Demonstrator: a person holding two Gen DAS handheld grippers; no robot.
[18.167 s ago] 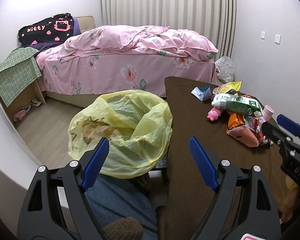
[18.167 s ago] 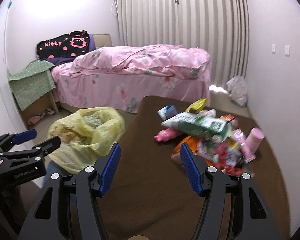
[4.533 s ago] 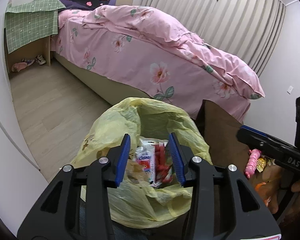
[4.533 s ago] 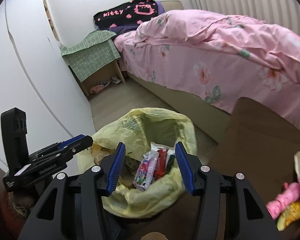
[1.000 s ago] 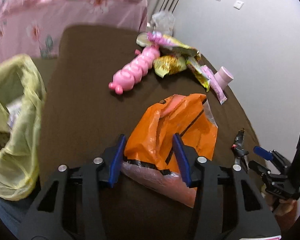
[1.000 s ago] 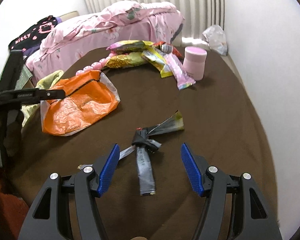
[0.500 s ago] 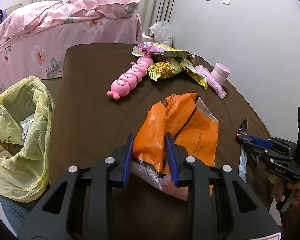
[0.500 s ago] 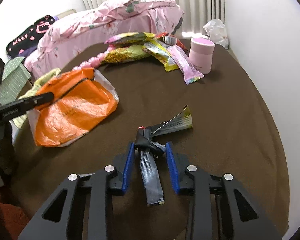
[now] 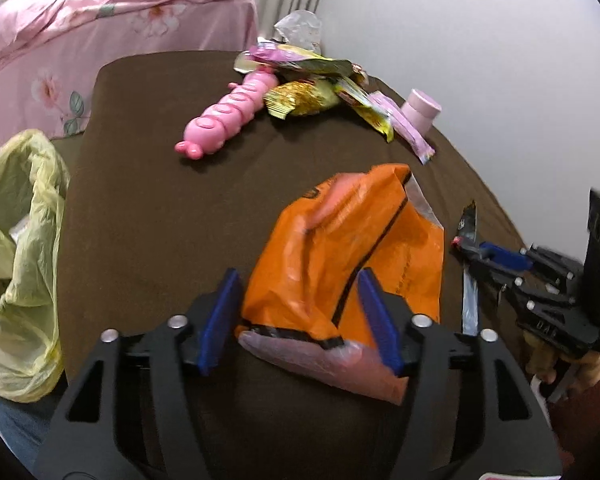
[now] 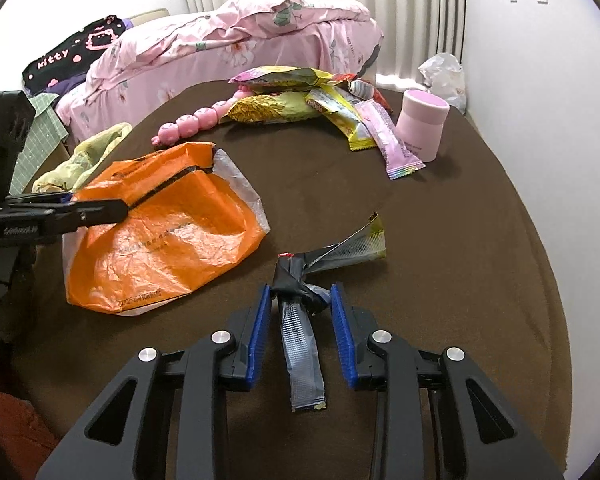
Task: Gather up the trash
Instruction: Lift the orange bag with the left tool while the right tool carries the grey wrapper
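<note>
Orange bag [image 9: 352, 248] (crumpled) lies between the opening left hand-held gripper [image 9: 300, 318].

The brown table [image 10: 440, 216] is bare in its middle, between the orange bag [image 10: 160, 236] and the pink cup [image 10: 422, 124]. At the far edge, snack wrappers [image 10: 300, 104] and a pink toy [image 9: 230, 114] block the way. The yellow trash bag [image 9: 18, 240] seems unobstructed, though blurred.
</note>
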